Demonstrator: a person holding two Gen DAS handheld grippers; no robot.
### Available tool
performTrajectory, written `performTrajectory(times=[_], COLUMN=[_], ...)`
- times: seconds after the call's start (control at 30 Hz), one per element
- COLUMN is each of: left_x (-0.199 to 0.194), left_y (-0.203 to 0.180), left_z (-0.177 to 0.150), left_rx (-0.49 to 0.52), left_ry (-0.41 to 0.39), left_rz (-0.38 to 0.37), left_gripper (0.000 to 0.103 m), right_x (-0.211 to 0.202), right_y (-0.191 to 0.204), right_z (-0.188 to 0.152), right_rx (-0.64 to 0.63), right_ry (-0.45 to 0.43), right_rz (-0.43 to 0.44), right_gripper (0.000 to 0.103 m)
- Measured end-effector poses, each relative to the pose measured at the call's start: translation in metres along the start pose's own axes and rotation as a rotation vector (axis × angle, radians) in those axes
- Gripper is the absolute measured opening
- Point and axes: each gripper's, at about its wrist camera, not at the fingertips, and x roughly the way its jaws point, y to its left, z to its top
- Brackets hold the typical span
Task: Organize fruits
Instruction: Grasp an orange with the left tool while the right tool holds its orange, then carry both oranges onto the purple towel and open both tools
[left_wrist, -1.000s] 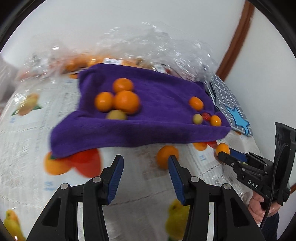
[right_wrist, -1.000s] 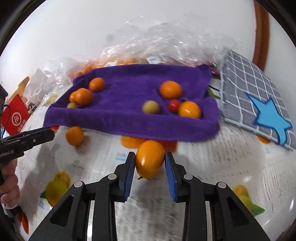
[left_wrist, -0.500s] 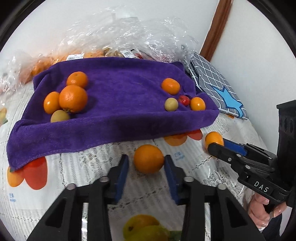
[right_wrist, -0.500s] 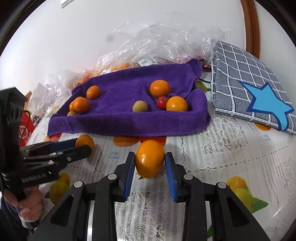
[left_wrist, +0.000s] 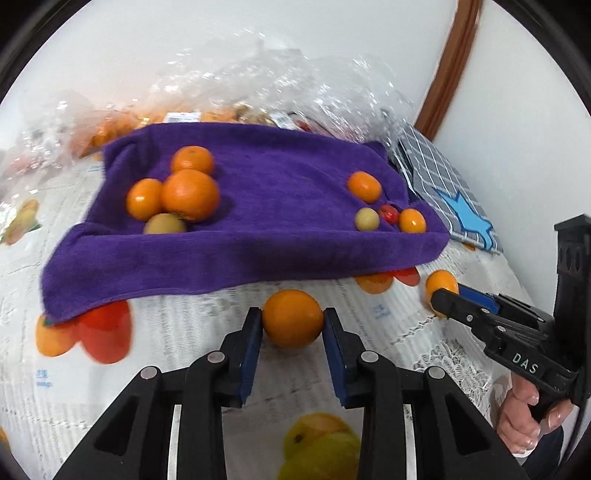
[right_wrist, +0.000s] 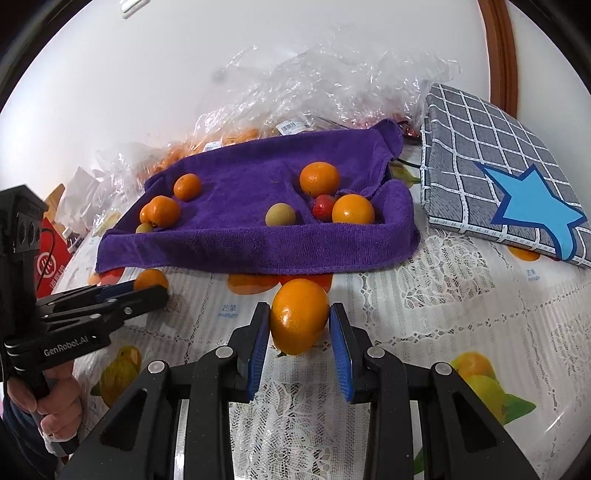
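A purple towel (left_wrist: 258, 254) (right_wrist: 236, 251) lies on the table with two fruit groups: oranges and a pale fruit (left_wrist: 190, 194) on its left, oranges, a pale fruit and a red one (right_wrist: 325, 206) on its right. My left gripper (left_wrist: 291, 325) is shut on an orange (left_wrist: 293, 318) just in front of the towel's near edge. My right gripper (right_wrist: 300, 323) is shut on another orange (right_wrist: 300, 319), also in front of the towel. Each gripper shows in the other's view, the right one (left_wrist: 439, 295) and the left one (right_wrist: 159, 291).
The table has a white lace cloth with printed fruit (right_wrist: 424, 295). Clear plastic bags of fruit (right_wrist: 332, 96) lie behind the towel against the wall. A grey checked cushion with a blue star (right_wrist: 509, 177) lies at the right. A red box (right_wrist: 51, 258) stands at the left.
My left gripper moved forward around the loose orange and closed on it. My right gripper kept its orange and shifted a little toward the towel.
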Motion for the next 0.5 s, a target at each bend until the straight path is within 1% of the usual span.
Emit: performTrajectory(times=[0.17,0.23,0.4,0.5], left_x=[-0.015,-0.02,-0.033,-0.039], left_y=[0.025,0.032,0.042,0.046], left_z=[-0.002,-0.001,-0.003,-0.004], left_rx=[-0.088,-0.114,-0.126,-0.135], left_ry=[-0.05,-0.068,-0.126,-0.147], left_rz=[-0.029,-0.029,0.029,0.05], left_gripper=[0.031,0.031,0.031,0.031], right_x=[-0.002,-0.003,-0.006,-0.007], right_y=[0.002,0.002,-0.005,-0.01], right_z=[0.0,-0.001,-0.001,0.0], right_rx=[-0.005,-0.003,0.037,0.063], right_ry=[-0.008,-0.014,-0.032,-0.036], right_rz=[-0.009,-0.014,-0.024,-0.027], right_gripper=[0.033,0.033,0.033,0.033])
